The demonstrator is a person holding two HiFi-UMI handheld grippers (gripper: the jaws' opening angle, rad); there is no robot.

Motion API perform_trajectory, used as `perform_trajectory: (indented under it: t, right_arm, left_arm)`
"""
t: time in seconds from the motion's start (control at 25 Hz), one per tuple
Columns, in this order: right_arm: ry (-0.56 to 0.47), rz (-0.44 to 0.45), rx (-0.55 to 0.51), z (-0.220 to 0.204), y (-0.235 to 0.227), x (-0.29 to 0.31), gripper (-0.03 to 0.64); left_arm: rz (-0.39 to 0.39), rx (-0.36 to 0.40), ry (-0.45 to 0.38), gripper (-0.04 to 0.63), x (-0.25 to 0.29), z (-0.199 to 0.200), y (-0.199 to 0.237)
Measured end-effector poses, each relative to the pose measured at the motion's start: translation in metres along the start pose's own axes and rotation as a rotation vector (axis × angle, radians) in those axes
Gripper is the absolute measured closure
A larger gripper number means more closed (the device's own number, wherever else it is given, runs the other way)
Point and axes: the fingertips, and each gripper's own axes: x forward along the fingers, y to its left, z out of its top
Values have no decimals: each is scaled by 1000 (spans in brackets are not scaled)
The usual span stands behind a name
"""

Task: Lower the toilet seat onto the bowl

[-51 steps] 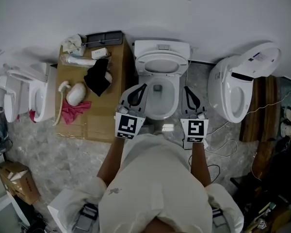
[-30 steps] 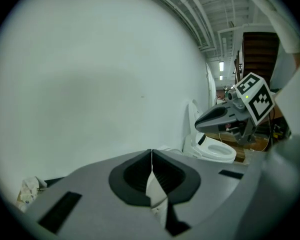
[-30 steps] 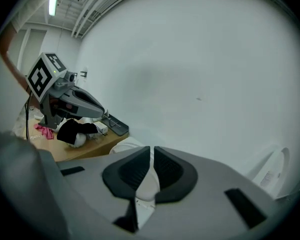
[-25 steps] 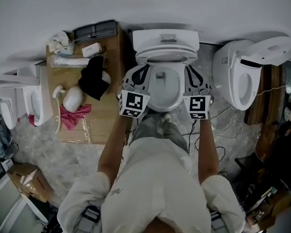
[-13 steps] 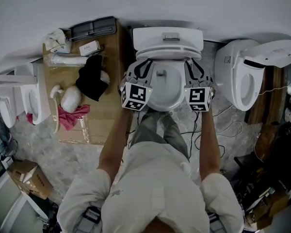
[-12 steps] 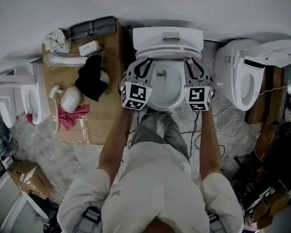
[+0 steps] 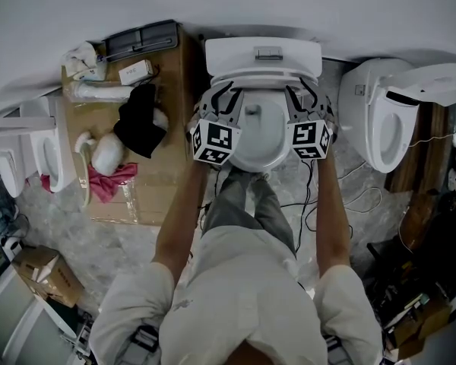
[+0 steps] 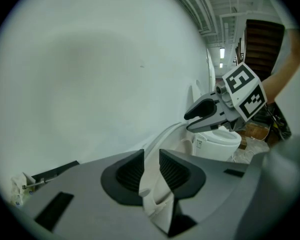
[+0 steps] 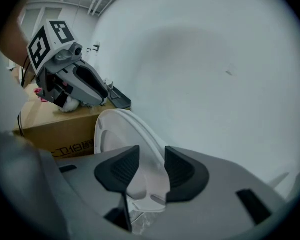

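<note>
The white toilet point(image 7: 262, 55) stands against the wall with its bowl point(image 7: 251, 147) open below me. Its seat point(image 9: 122, 134) hangs tilted, partway between upright and the rim. My left gripper point(image 7: 222, 101) straddles the seat's left edge point(image 8: 151, 176), and my right gripper point(image 7: 308, 101) straddles the right edge. Both pairs of jaws have just been opening. The seat's rim lies in the gap between the pads point(image 9: 121, 170) of each, with space showing on either side. In the left gripper view the right gripper point(image 8: 210, 113) shows across the bowl.
A cardboard box point(image 7: 148, 192) at the left carries a black cloth point(image 7: 140, 124), a pink cloth point(image 7: 102, 182) and other items. Further toilets stand at the right point(image 7: 384, 128) and left point(image 7: 53, 158). Cables point(image 7: 342, 204) trail on the floor beside my legs.
Both grippers have slid toward the tank along the seat's sides, and their jaws stand wider apart. The seat has tipped down from upright.
</note>
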Motion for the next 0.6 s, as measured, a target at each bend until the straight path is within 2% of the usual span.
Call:
perform_trajectory:
  t: [0.36,0.48,0.6]
  right_arm:
    - [1,2,-25,-7,-1,16,454]
    - [-13,-25,-22,-8,-3,12,499]
    - [-25,-30,-19,-11,0,5,503]
  left_arm:
    - [17,14,14,478,6,-5,1]
    - [25,17,16,474,7,-5,0]
    - [28,22,20,471,5,-6,-4]
